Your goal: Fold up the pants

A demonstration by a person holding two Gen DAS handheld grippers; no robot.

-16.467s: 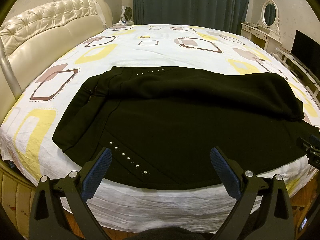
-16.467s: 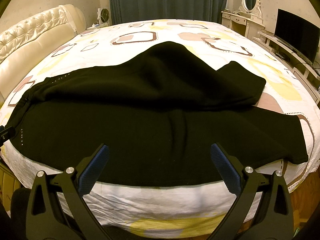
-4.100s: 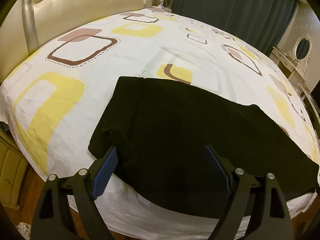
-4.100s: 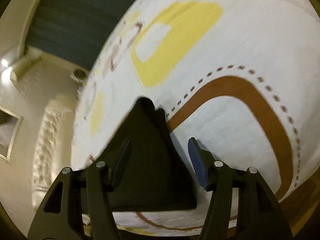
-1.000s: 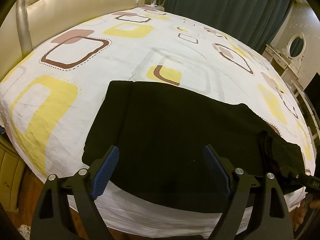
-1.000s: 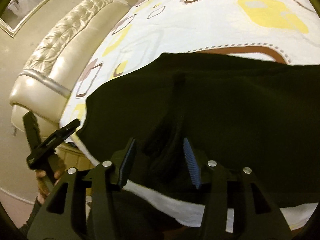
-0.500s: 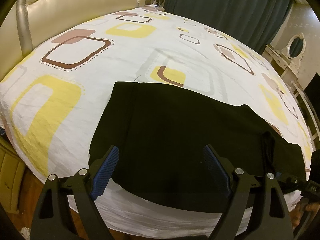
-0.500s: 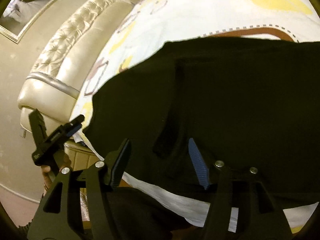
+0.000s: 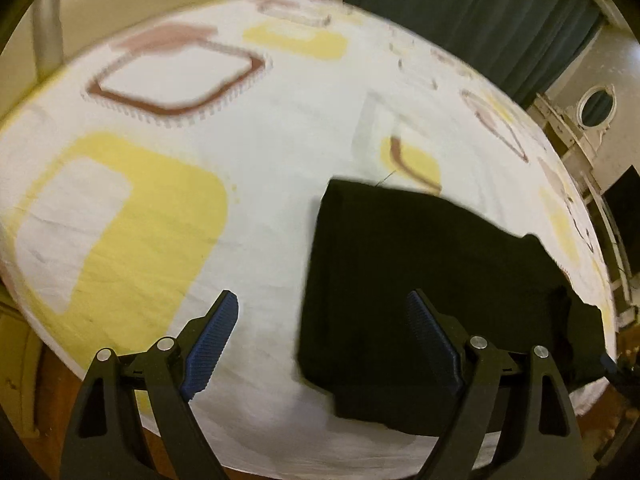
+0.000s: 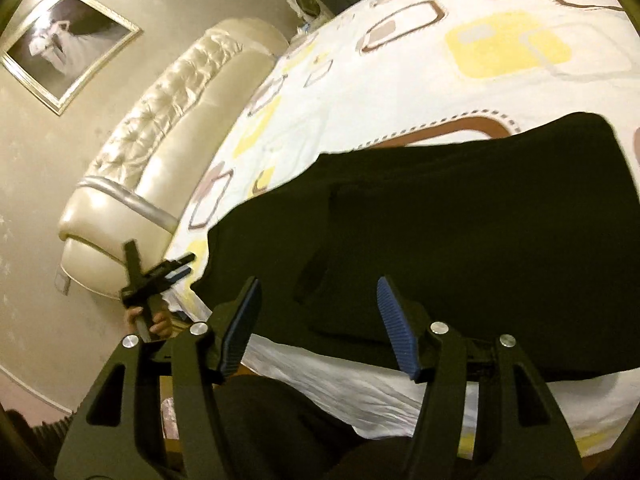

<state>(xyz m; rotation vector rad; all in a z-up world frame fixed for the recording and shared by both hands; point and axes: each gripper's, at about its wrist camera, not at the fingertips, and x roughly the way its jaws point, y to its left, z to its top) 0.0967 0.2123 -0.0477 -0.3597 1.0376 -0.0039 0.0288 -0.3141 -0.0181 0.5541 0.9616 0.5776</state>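
The black pants (image 9: 420, 280) lie folded into a dark slab near the front edge of your bed (image 9: 280, 140), on the white sheet with yellow and brown squares. In your right wrist view the pants (image 10: 480, 240) fill the middle of the frame, with a smaller layer doubled over on top, its corner sitting between the fingers of that claw.

Your left claw (image 9: 322, 342) is spread wide and holds nothing; its left finger is over bare sheet, its right finger over the black fabric, and the near left corner of the pants sits between them. That view is blurred, so you cannot tell whether the tips touch the cloth.

Your right claw (image 10: 320, 320) is also wide open and empty, over the front edge of the pants. From there you can see your left claw (image 10: 160, 272) off the corner of the bed, beside the cream tufted headboard (image 10: 160, 128), below a framed picture (image 10: 68, 44) on the wall.
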